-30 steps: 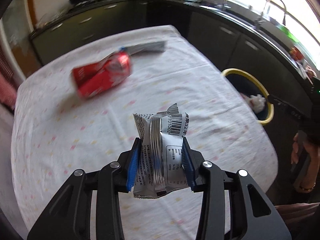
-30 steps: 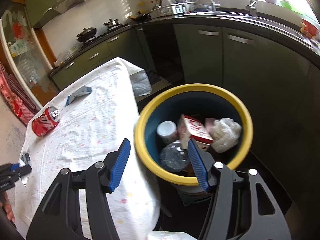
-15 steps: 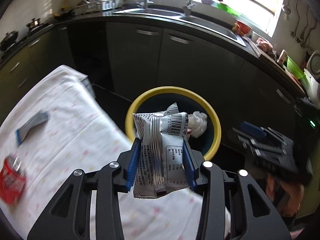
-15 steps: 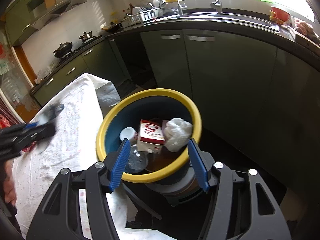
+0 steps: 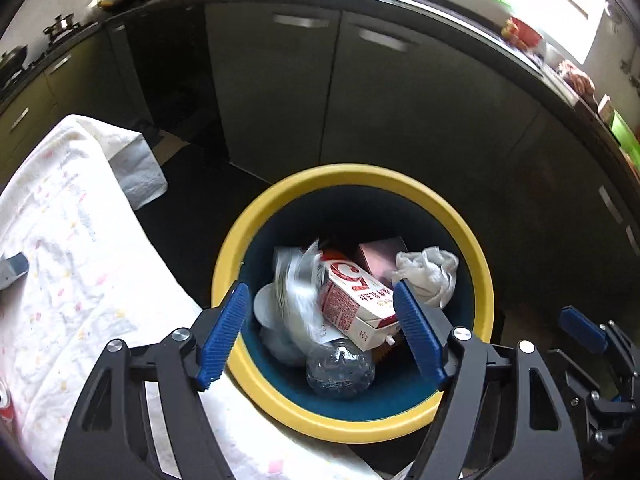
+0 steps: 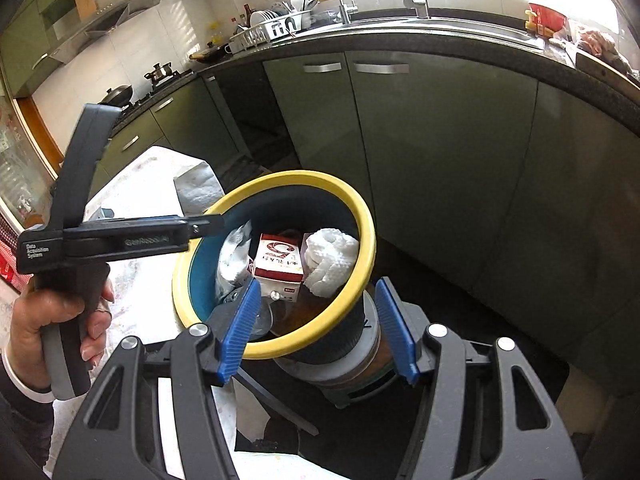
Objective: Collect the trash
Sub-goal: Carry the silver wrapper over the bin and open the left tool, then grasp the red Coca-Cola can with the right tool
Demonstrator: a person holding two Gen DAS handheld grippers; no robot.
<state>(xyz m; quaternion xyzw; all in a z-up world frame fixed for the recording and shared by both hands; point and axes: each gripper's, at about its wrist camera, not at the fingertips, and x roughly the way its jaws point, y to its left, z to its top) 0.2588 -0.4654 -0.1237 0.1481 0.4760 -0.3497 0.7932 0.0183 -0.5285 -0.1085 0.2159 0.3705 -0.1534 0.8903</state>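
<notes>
The yellow-rimmed blue trash bin [image 5: 478,256] stands beside the table. My left gripper [image 5: 320,332] is open and empty right above it. The silver snack wrapper [image 5: 294,280] lies inside the bin beside a red-and-white carton [image 5: 352,300], a crumpled white tissue [image 5: 430,272] and a clear plastic bottle [image 5: 340,368]. My right gripper [image 6: 318,328] is open and empty, just in front of the bin [image 6: 362,216]. The wrapper [image 6: 234,256] and carton [image 6: 280,260] show there too. The left gripper's body [image 6: 120,236] reaches over the bin rim.
The table with a white spotted cloth [image 5: 72,272] lies left of the bin. A grey-blue packet [image 5: 12,270] and a red can [image 5: 6,404] sit at its left edge. Dark green cabinets [image 6: 440,140] and the counter with the sink curve behind the bin.
My left gripper swung from the table to over the bin, opened and dropped the silver wrapper into it. My right gripper stayed open and drew back slightly.
</notes>
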